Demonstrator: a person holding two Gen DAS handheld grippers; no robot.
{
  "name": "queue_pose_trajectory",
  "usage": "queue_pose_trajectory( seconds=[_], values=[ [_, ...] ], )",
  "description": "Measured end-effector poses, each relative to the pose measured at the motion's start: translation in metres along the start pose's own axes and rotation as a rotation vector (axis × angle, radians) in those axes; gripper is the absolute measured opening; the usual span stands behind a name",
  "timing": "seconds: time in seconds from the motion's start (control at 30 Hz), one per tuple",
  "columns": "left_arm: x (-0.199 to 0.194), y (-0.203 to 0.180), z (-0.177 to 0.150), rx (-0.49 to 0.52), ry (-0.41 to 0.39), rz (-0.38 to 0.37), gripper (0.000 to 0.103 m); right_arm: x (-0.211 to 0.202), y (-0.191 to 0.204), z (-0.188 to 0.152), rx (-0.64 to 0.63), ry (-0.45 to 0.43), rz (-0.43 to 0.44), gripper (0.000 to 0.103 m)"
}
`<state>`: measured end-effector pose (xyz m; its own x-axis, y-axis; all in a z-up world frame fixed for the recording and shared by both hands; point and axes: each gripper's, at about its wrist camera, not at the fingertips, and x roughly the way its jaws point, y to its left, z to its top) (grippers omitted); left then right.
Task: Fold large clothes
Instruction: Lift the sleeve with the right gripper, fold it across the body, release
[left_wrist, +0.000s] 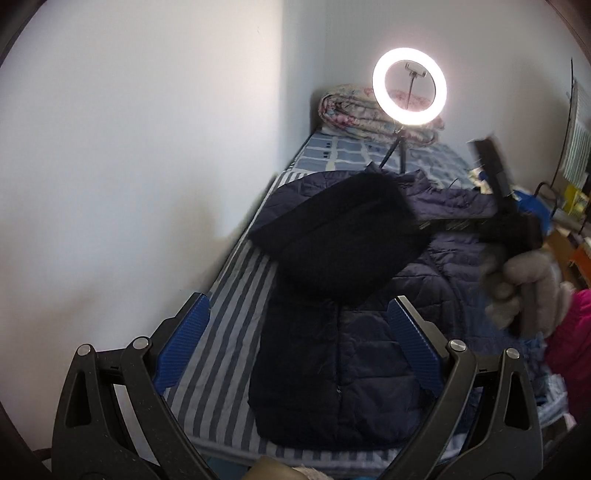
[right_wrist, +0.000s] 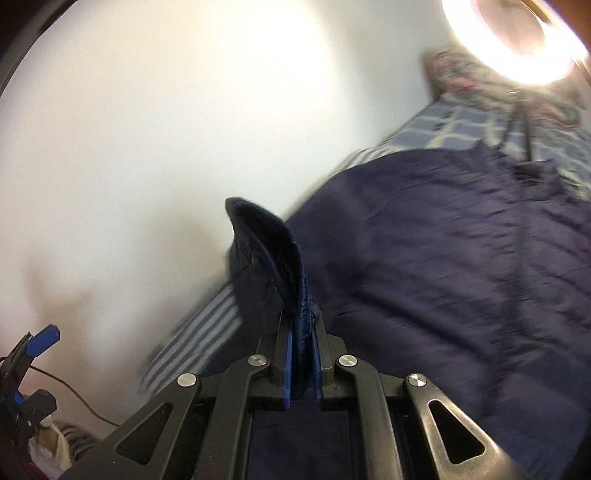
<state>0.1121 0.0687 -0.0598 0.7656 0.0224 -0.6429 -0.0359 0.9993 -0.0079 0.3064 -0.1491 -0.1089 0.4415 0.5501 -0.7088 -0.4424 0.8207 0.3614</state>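
Closest to my left wrist cam are the blue pads (left_wrist: 183, 343) of the left gripper (left_wrist: 299, 343), jaws spread wide with nothing between them, hovering over the navy puffer jacket (left_wrist: 332, 369). That jacket lies along the striped bed sheet (left_wrist: 229, 325), with one sleeve (left_wrist: 332, 229) folded across its upper part. Off to the right I can see the right gripper (left_wrist: 495, 177), blurry, gripped by a gloved hand (left_wrist: 524, 295). At the far end a ring light (left_wrist: 409, 87) glows in front of a rolled floral quilt (left_wrist: 351, 110).

Over on the right wrist cam, the right gripper (right_wrist: 303, 354) has its jaws pressed together, pinching a dark blue cuff-like edge of the jacket (right_wrist: 443, 277), which sticks up past the fingertips. The rest of the jacket spreads out to the right, pretty smeared. Bottom left corner shows the left gripper (right_wrist: 40, 339), well apart.
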Motion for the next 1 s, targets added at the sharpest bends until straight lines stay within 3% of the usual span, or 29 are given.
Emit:
queue_pose_trajectory(
  seconds=[0.1,0.33,0.63,0.8,1.0],
  values=[
    [0.016,-0.007,-0.003,-0.026,0.074,-0.055,0.099,-0.015,-0.037,0.007,0.044,-0.050,-0.070,0.006],
    [0.019,-0.033,0.002,0.008,0.057,-0.036,0.099,-0.035,-0.132,0.001,0.200,-0.113,-0.256,0.006],
    [0.026,-0.056,0.006,0.043,0.068,-0.065,0.099,-0.044,-0.188,-0.017,0.226,-0.110,-0.452,0.006],
    [0.022,-0.059,0.008,0.055,0.047,-0.066,0.099,-0.045,-0.218,-0.024,0.285,-0.101,-0.514,0.006],
    [0.023,-0.063,0.009,0.072,0.042,-0.065,0.099,-0.042,-0.241,-0.026,0.330,-0.095,-0.513,0.006]
  ],
)
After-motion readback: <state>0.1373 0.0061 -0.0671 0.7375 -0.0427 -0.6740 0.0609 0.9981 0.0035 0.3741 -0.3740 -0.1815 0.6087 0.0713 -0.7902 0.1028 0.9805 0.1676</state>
